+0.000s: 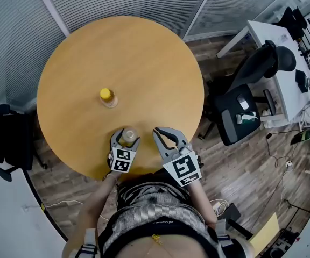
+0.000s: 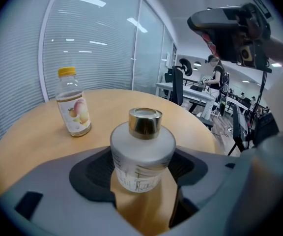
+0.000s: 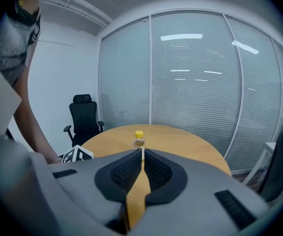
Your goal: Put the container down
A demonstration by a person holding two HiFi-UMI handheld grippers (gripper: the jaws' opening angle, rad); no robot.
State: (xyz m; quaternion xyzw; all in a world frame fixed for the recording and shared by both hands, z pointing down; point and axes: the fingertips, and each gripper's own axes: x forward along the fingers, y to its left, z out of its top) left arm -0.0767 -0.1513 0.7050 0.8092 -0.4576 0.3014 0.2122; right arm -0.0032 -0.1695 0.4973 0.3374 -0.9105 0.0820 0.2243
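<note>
Left gripper [image 1: 125,140] clamps the container [image 2: 142,154] at the tabletop's [image 1: 144,63] near edge, possibly not yet seated. Next move: lower, then release. Right gripper [image 3: 142,154] is closed and empty.

The frosted container [image 2: 142,156] has a matt, translucent, glass-like body and a polished gold metallic cap [image 2: 145,121]. The juice bottle [image 2: 73,107] is clear glossy plastic with a yellow plastic lid [image 2: 67,72]. The counter [image 1: 144,63] is smooth wood-look, low sheen, and the left claw [image 2: 141,173] is matt grey plastic with black ribbed pads [image 2: 95,173].

Bright even office light, ceiling strips glaring on glass, fisheye edges, soft shadows
</note>
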